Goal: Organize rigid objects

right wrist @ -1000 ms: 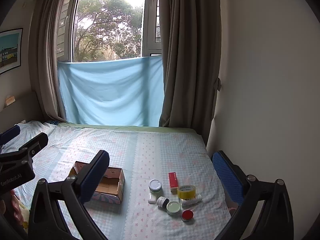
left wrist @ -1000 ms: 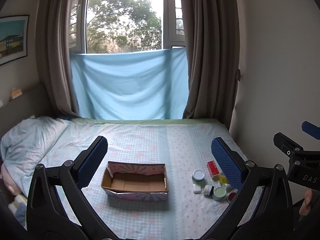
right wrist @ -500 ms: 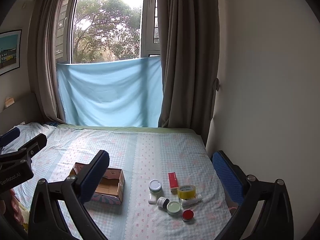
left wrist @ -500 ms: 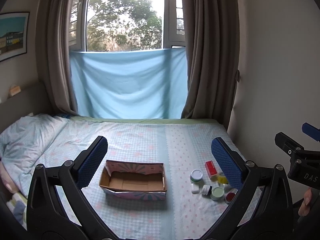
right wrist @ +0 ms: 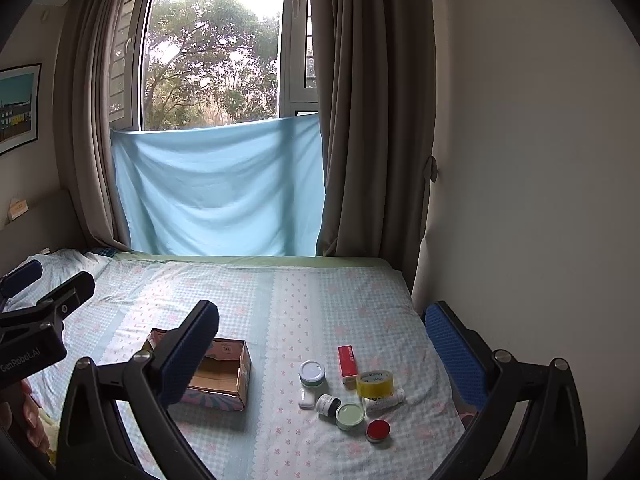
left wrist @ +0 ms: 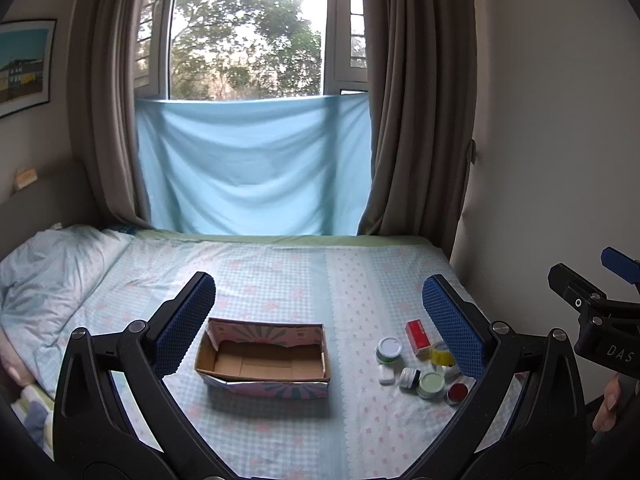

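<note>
An open, empty cardboard box (left wrist: 262, 360) (right wrist: 224, 376) lies on the bed. Right of it is a cluster of small things: a white-lidded jar (right wrist: 312, 373), a red carton (right wrist: 347, 362), a yellow tape roll (right wrist: 374, 383), a white case (right wrist: 306, 399), a small dark jar (right wrist: 328, 404), a green-lidded jar (right wrist: 350, 416), a red lid (right wrist: 378, 429) and a white tube (right wrist: 384, 399). My left gripper (left wrist: 318, 316) is open and empty above the box. My right gripper (right wrist: 320, 344) is open and empty above the cluster.
The bed (left wrist: 280, 272) has a light blue patterned sheet; a pillow (left wrist: 48, 272) lies at its left. A wall (right wrist: 520, 200) borders the bed's right side. Curtains and a blue cloth (right wrist: 216, 188) hang at the far window.
Both views have shifted very slightly; the box and the small things lie where they were. Both grippers stay open.
</note>
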The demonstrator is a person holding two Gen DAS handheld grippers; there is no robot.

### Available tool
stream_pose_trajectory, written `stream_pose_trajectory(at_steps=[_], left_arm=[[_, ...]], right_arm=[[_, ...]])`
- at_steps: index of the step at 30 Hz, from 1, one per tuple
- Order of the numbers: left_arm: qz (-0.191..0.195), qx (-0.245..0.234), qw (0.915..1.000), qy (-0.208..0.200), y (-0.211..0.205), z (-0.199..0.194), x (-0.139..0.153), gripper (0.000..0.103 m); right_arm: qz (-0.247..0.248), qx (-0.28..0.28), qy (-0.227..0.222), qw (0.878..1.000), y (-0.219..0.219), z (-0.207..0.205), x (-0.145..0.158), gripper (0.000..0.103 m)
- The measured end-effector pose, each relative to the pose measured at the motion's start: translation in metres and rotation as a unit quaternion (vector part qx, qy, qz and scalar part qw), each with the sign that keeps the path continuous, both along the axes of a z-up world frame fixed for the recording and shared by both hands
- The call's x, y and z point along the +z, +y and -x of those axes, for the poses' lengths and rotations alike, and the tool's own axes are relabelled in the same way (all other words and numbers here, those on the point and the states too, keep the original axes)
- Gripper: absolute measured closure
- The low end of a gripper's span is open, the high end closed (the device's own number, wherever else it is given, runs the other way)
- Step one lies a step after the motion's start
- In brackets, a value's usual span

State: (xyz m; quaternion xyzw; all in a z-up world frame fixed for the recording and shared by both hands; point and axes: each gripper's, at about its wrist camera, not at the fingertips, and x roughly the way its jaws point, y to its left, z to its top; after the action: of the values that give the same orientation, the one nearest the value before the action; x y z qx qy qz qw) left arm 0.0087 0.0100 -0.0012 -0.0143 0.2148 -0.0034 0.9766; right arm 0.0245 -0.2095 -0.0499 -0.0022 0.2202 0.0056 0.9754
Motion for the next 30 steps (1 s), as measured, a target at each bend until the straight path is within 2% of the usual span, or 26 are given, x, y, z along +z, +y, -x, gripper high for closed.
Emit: stream_pose_trajectory(at_steps=[30], left_arm=[[0.010,-0.010,0.9999,0.002,0.0072,-0.0063,0.0006,0.000]], right_arm=[[-0.003,-0.010,-0.001,1.000,0.0008,0.0005,-0.0001,0.000]])
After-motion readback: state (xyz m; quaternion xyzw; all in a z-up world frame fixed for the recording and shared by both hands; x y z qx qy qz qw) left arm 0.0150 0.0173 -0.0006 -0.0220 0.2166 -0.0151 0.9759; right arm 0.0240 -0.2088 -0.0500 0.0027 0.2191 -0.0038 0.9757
